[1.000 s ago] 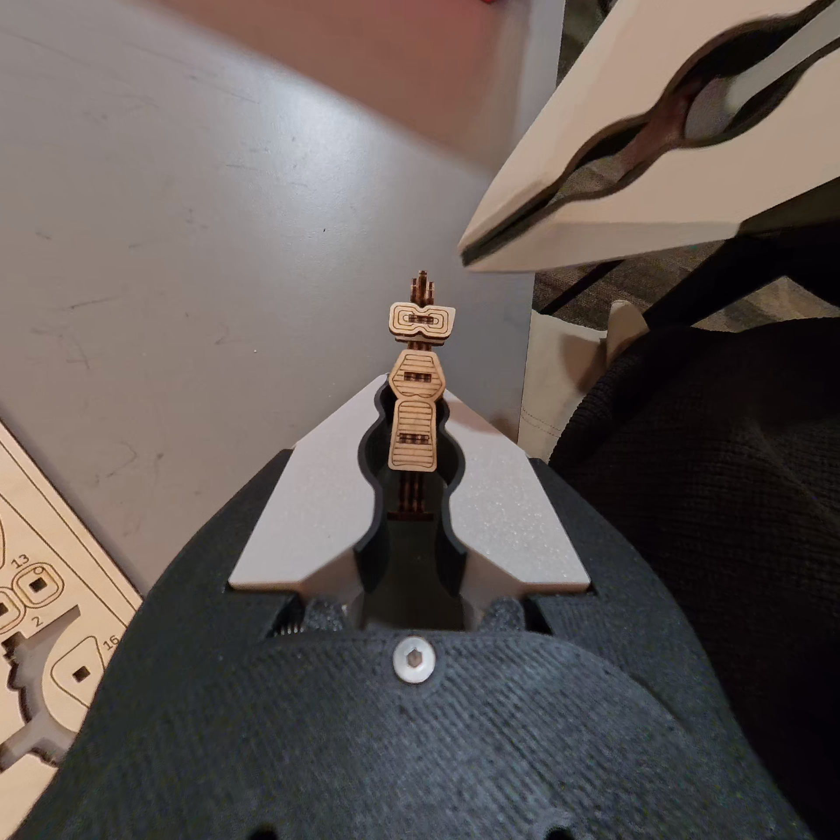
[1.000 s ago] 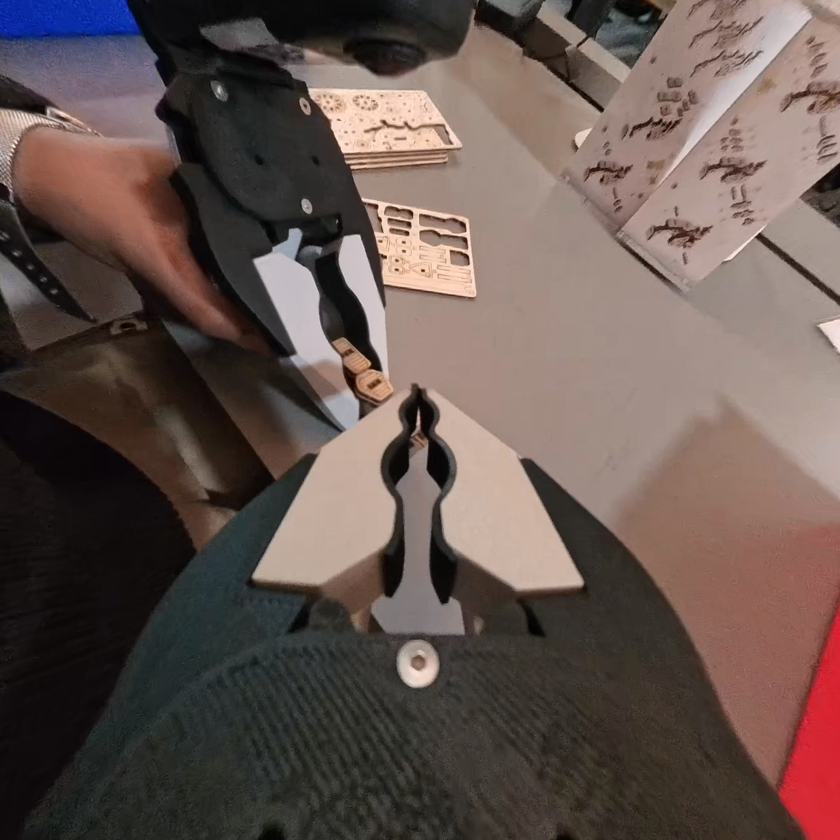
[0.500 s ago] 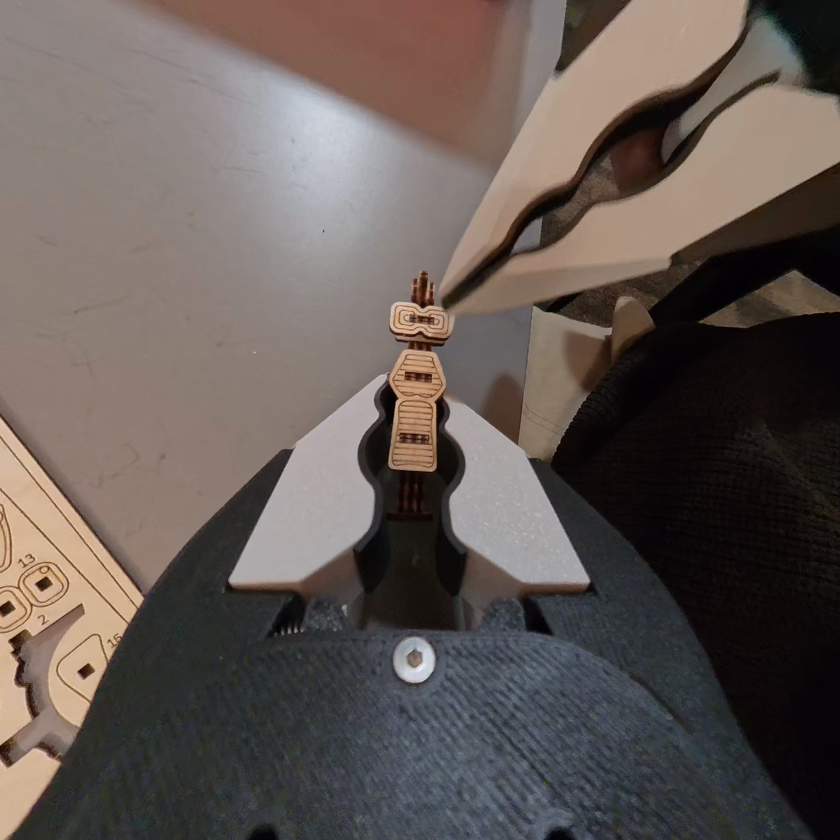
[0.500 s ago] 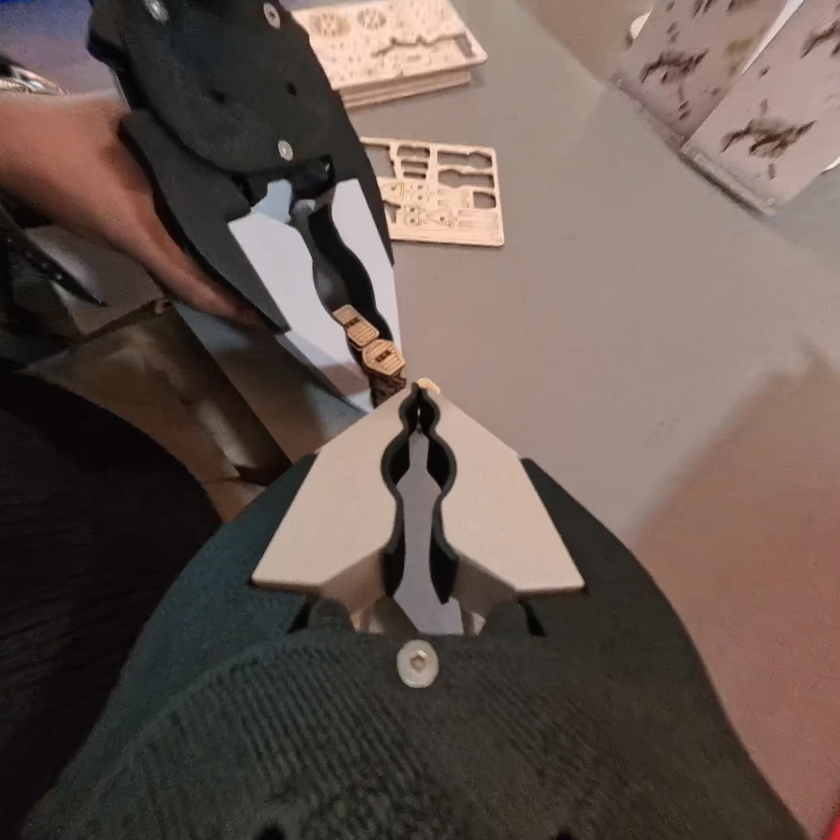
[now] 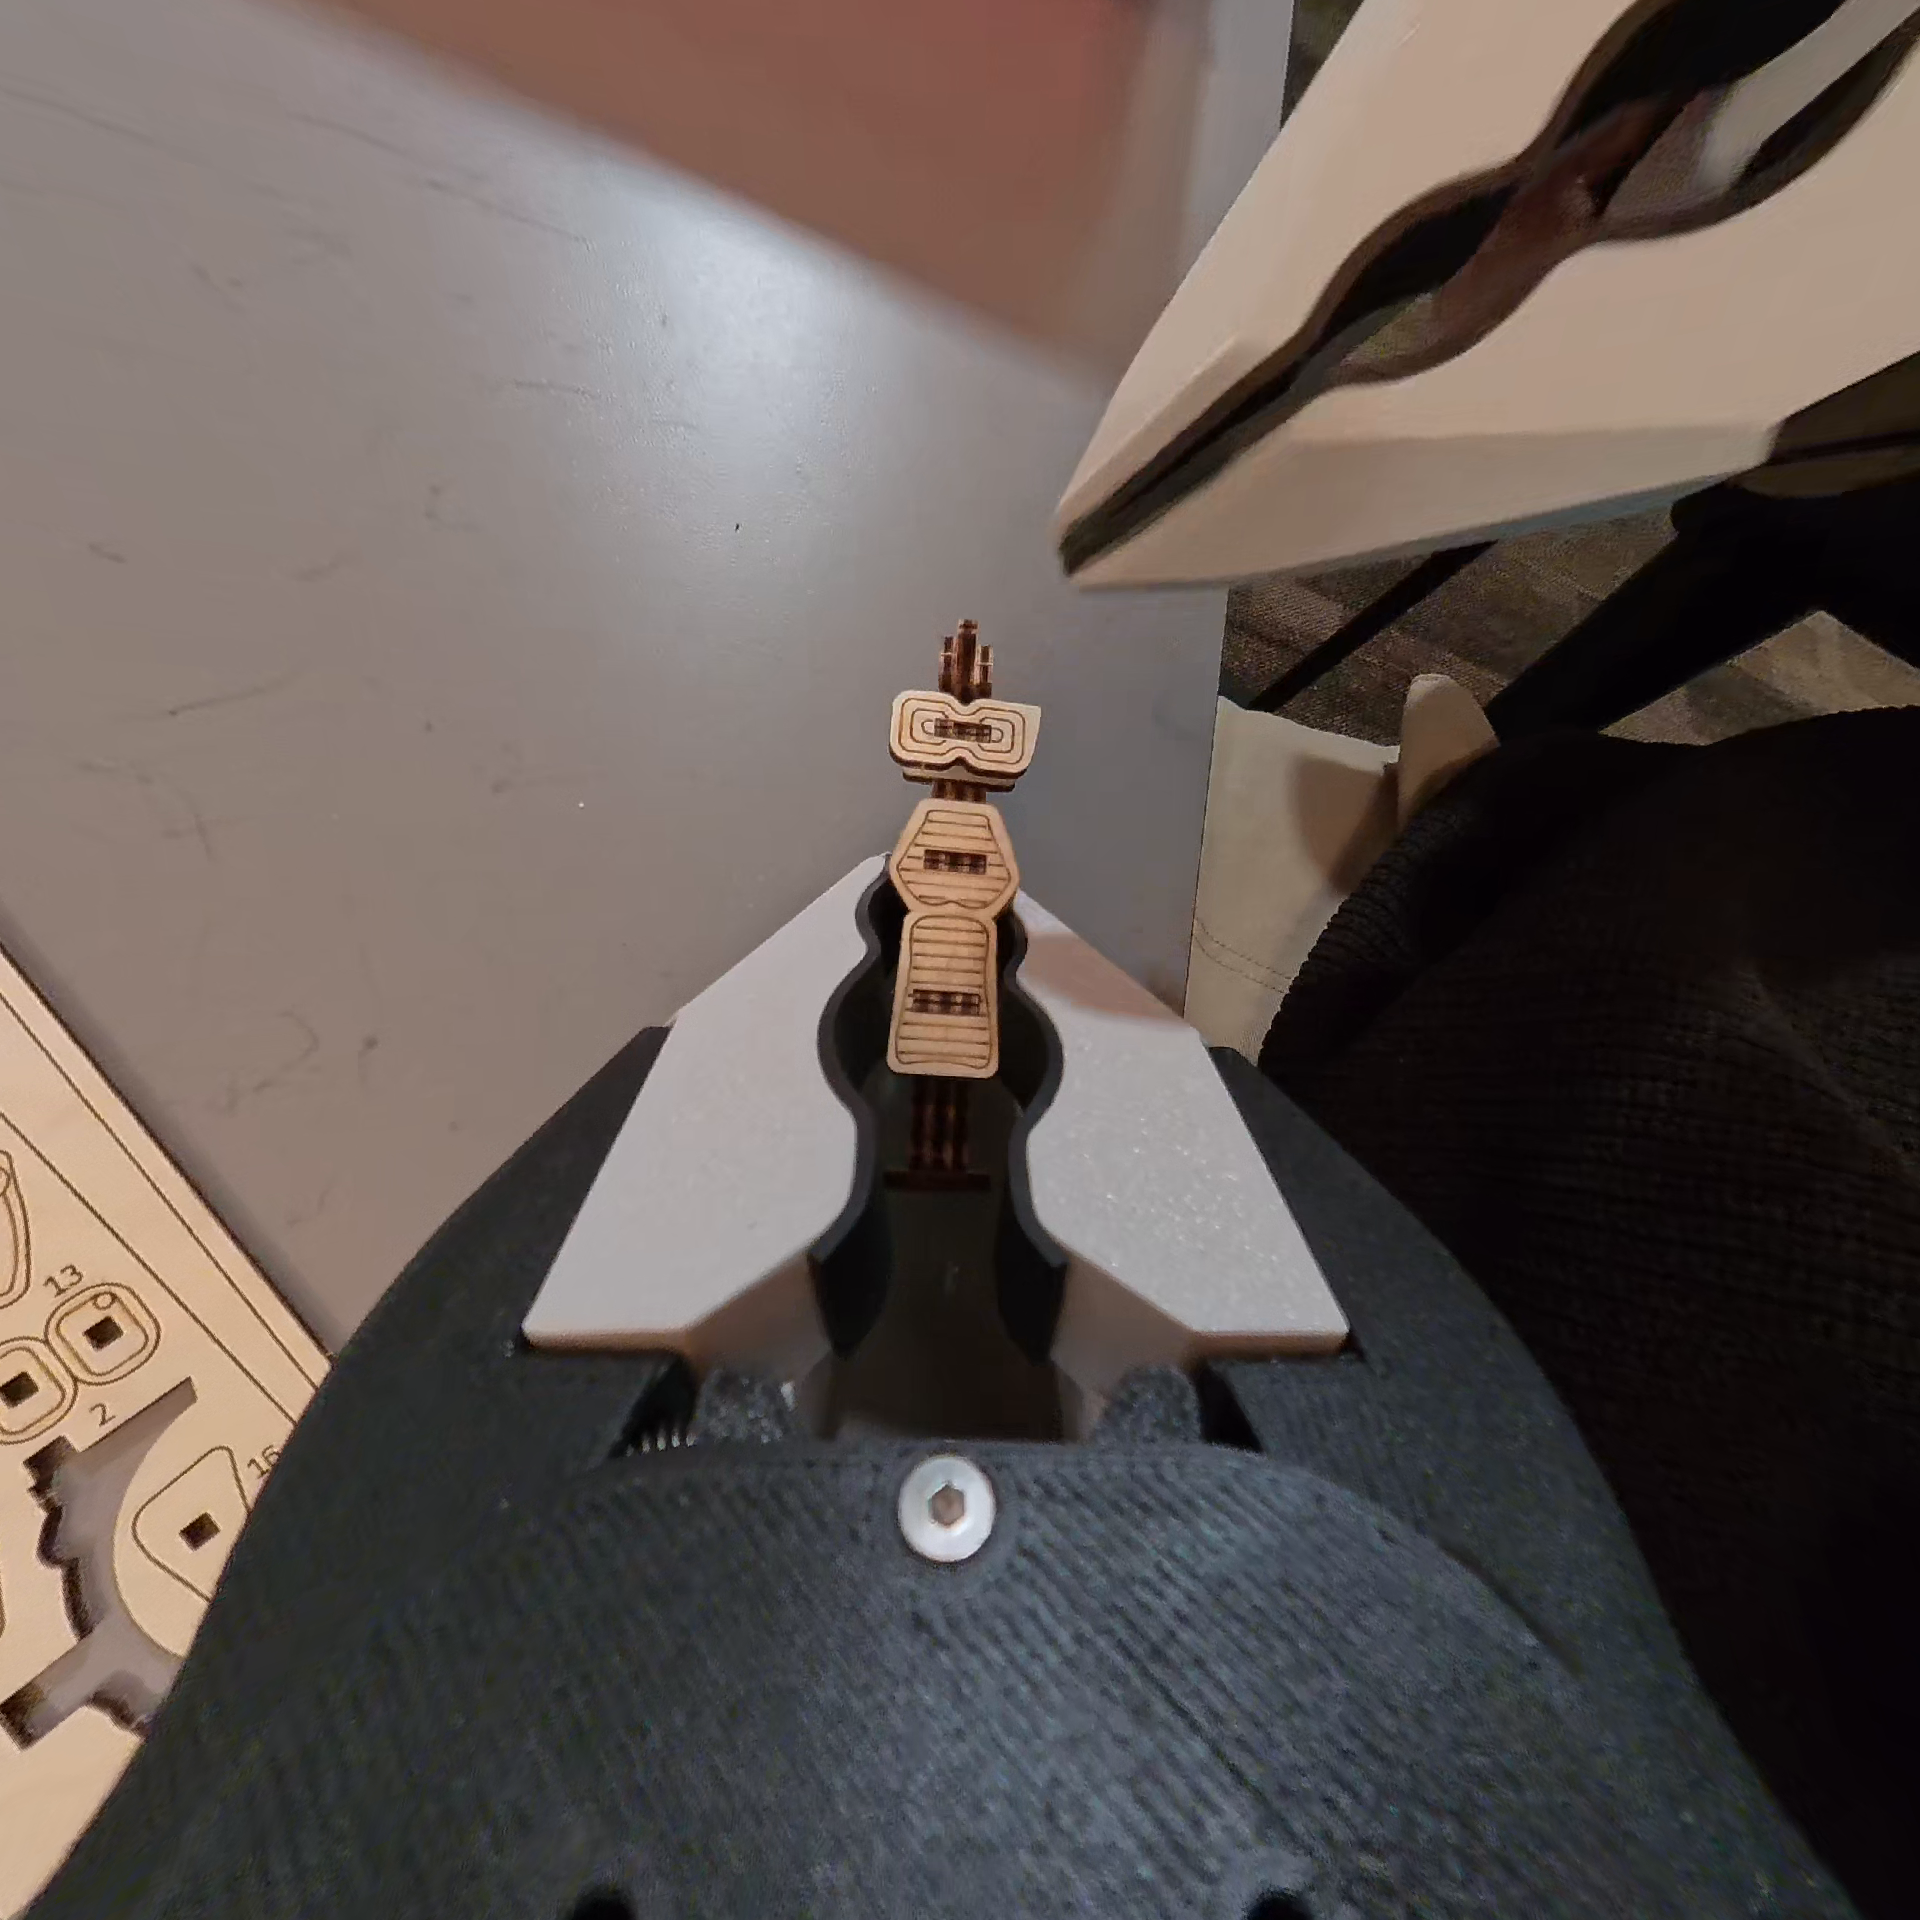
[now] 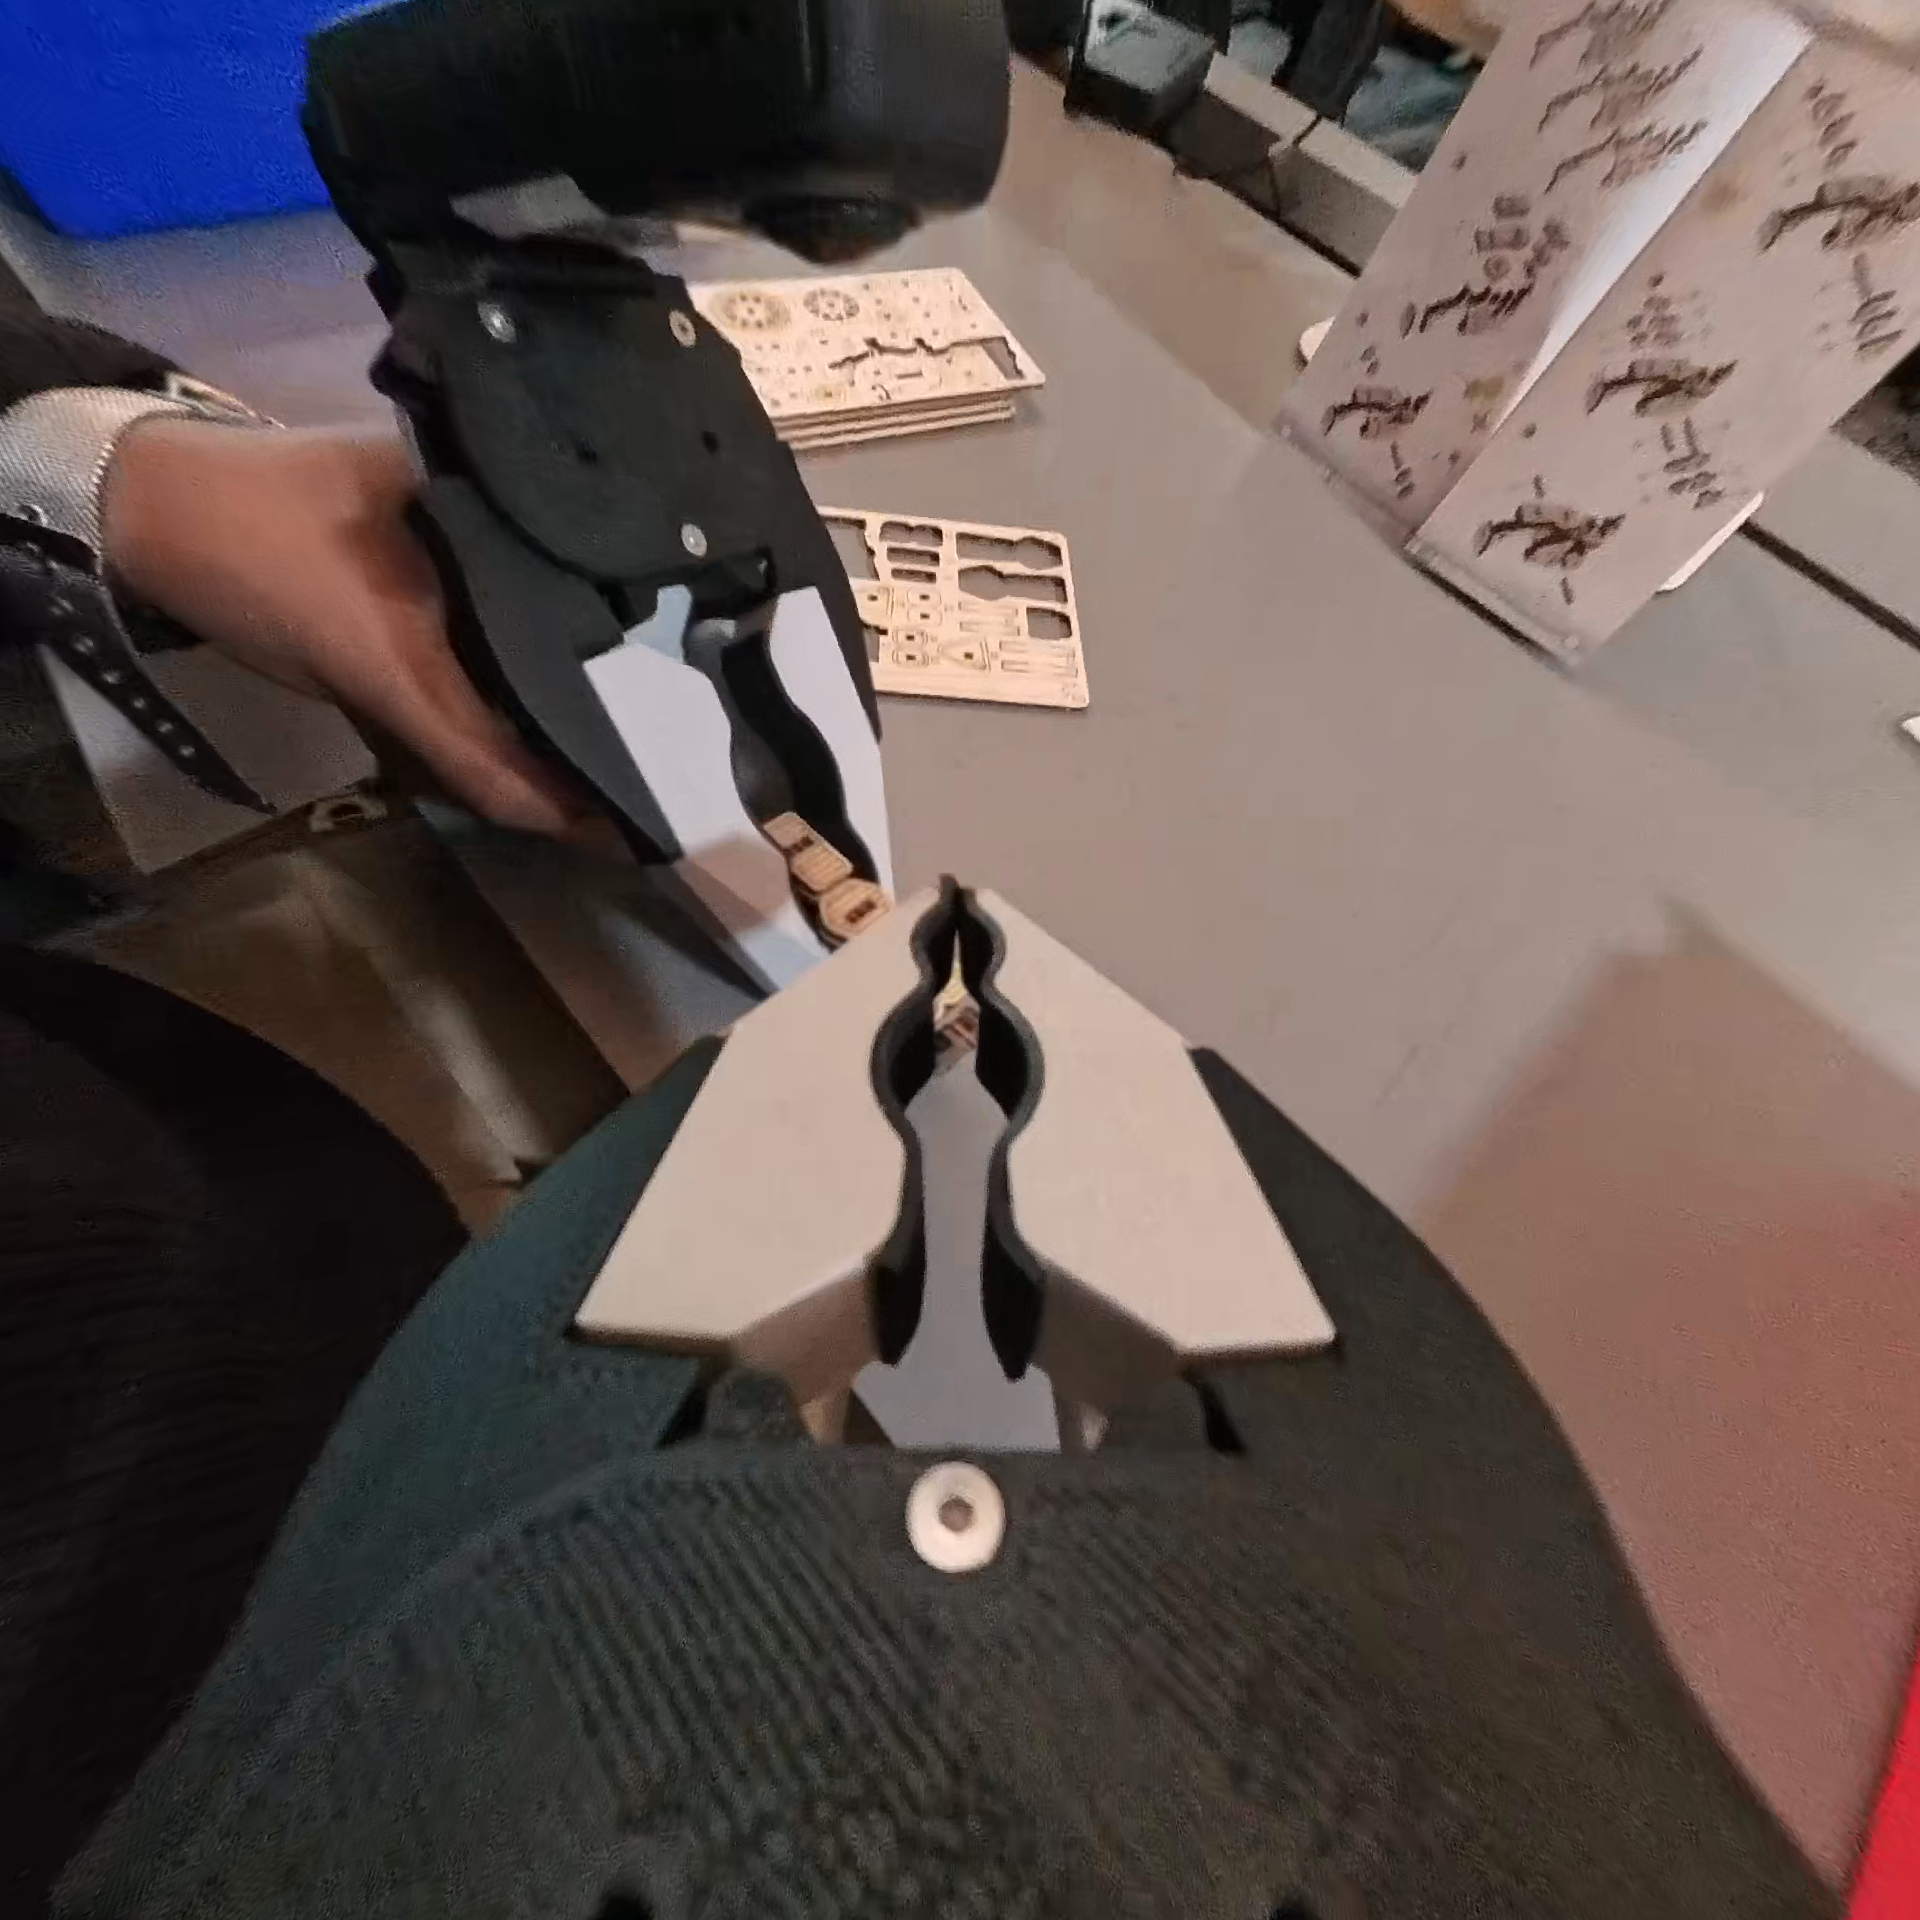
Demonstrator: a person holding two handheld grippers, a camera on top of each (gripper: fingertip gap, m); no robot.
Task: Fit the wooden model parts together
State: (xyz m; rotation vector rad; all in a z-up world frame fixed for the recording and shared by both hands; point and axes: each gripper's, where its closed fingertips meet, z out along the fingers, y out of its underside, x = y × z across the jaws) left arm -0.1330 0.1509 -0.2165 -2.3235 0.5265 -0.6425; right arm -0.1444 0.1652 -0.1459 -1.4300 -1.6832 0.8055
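only numbers mark the wooden sheet (image 5: 94, 1382) beside the left gripper (image 5: 951, 904).

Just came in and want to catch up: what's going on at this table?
A person is building a small wooden model with a handheld tool in each hand. The left tool is shut on a partly built wooden assembly with three engraved plates along its spine. The right tool is closed, its tip close beside the assembly's end; a small pale piece shows between its fingers, though I cannot tell whether it is gripped. Laser-cut part sheets lie on the grey table.
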